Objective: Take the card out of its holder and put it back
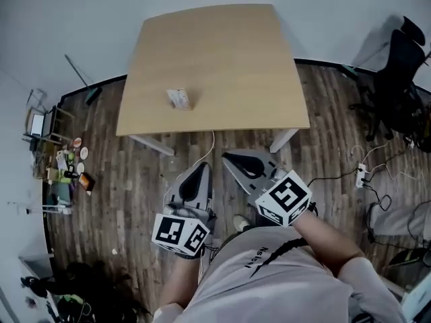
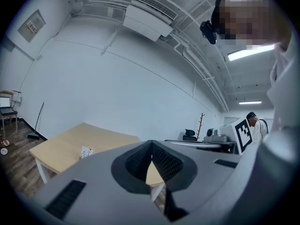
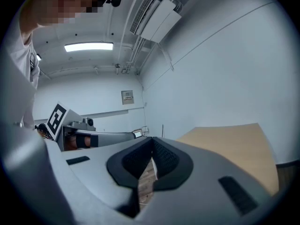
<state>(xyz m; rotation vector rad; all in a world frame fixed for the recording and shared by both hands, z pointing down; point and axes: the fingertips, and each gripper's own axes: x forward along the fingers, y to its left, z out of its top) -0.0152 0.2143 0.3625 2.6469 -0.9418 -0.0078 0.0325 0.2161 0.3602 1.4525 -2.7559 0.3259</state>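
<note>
Head view
- Table: light wood top, standing on a dark plank floor.
- Card holder: sitting on the table towards its near left part, well apart from both my tools. Print on it is too small to read, and I cannot tell whether the card is in it.
- Left gripper: I am holding it low in front of me, short of the table edge, with the jaws pressed together.
- Right gripper: I am holding it just beside the left one, jaws also together.
- Marker cubes: black-and-white square patterns, no letters.
- Shirt print: not legible.

Left gripper view
- Jaws: pads are meeting at the tip, pinching nothing.
- Card holder: showing pale on the table, left of the jaws and beyond them.
- Wall poster: writing is too small to read.
- Air conditioner: hanging high on the wall, no brand showing.

Right gripper view
- Jaws: pressed together, nothing between them.
- Table: lying to the right of the jaws.
- Wall notice: text unreadable.
- Left gripper's marker cube: showing at the left.
</note>
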